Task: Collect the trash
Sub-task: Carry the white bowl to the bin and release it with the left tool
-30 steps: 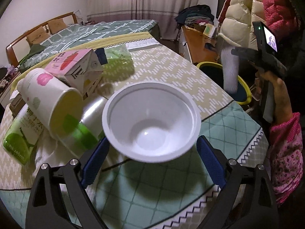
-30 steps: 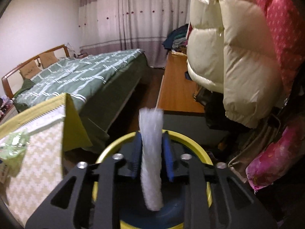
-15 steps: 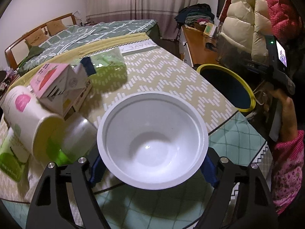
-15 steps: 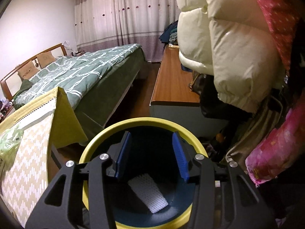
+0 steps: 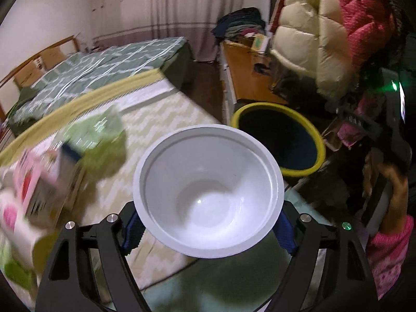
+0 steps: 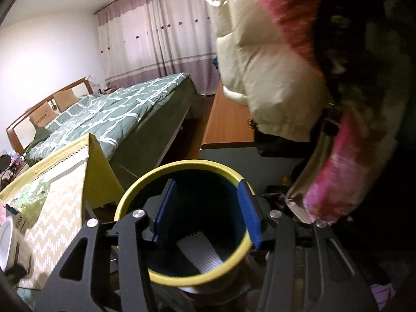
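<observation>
My left gripper (image 5: 208,231) is shut on a white plastic bowl (image 5: 208,202) and holds it above the table, near the table's right edge. The yellow-rimmed dark bin (image 5: 279,137) stands on the floor just beyond the bowl. My right gripper (image 6: 208,213) is open and empty right over the bin (image 6: 135,197). A white ribbed foam sheet (image 6: 200,253) lies inside the bin. More trash stays on the table at left: a pink carton (image 5: 39,179), a green plastic bag (image 5: 101,135) and a paper cup (image 5: 15,223).
The table (image 5: 161,109) has a yellow and white zigzag cloth. A bed (image 6: 117,109) stands behind it and a wooden desk (image 6: 226,119) beyond the bin. The person's padded jacket (image 5: 325,33) and arm fill the right side.
My left gripper has carried the bowl up and to the right, toward the bin. My right gripper let the foam sheet drop into the bin, opened wider and moved in over the rim.
</observation>
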`<state>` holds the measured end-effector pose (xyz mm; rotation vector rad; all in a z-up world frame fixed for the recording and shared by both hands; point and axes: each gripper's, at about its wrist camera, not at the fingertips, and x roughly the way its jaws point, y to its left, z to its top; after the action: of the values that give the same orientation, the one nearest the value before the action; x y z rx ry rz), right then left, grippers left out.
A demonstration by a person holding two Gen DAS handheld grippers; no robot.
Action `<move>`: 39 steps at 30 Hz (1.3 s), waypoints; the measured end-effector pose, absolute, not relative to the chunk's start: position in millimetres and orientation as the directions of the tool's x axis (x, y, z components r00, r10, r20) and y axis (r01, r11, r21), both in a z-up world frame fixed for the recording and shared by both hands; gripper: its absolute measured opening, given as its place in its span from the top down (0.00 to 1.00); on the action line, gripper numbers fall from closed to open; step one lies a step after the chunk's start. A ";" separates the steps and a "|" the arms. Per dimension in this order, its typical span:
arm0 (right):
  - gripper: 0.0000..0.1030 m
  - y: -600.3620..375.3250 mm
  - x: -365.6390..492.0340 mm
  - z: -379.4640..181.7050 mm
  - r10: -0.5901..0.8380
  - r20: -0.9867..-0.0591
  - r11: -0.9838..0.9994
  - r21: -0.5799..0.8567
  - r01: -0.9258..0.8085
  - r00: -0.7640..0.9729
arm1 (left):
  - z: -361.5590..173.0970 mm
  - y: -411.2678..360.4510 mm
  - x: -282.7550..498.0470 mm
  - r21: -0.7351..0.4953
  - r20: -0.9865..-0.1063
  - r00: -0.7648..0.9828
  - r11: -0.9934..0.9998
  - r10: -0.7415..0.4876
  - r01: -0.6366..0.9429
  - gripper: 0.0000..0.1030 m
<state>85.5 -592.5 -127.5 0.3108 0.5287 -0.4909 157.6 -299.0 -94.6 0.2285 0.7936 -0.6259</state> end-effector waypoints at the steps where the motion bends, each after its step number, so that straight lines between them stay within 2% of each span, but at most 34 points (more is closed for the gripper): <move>1: 0.52 -593.5 80.6 -127.4 -0.366 -0.548 0.837 0.159 0.524 0.752 | -91.5 -305.6 158.8 -0.035 -0.721 0.532 0.790 -0.444 0.612 0.23; 10: 0.51 -601.5 39.1 -131.4 -0.389 -0.558 0.805 0.182 0.565 0.733 | -76.3 -397.5 188.6 -0.056 -0.716 0.459 0.698 -0.526 0.714 0.23; 22: 0.50 -605.5 27.1 -139.3 -0.392 -0.582 0.786 0.191 0.588 0.713 | -113.8 -479.5 221.3 -0.024 -0.768 0.411 0.664 -0.491 0.748 0.22; 25: 0.47 -604.3 26.6 -138.9 -0.394 -0.584 0.784 0.190 0.592 0.709 | -120.2 -488.6 226.7 -0.024 -0.778 0.404 0.665 -0.481 0.746 0.17; 32: 0.46 -593.9 33.2 -136.2 -0.377 -0.586 0.801 0.182 0.570 0.717 | -108.5 -460.0 222.8 -0.069 -0.768 0.402 0.688 -0.499 0.722 0.13; 36: 0.45 -583.0 39.4 -133.2 -0.358 -0.585 0.819 0.177 0.545 0.728 | -82.3 -419.9 210.9 -0.096 -0.733 0.428 0.703 -0.529 0.704 0.12; 39: 0.45 -570.2 45.2 -129.2 -0.338 -0.579 0.838 0.173 0.517 0.742 | -55.6 -375.0 195.7 -0.110 -0.682 0.480 0.726 -0.551 0.679 0.08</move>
<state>45.2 -570.2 -129.2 0.3363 0.5623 -0.4787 195.7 -375.0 -55.6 0.1846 0.7607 -0.7555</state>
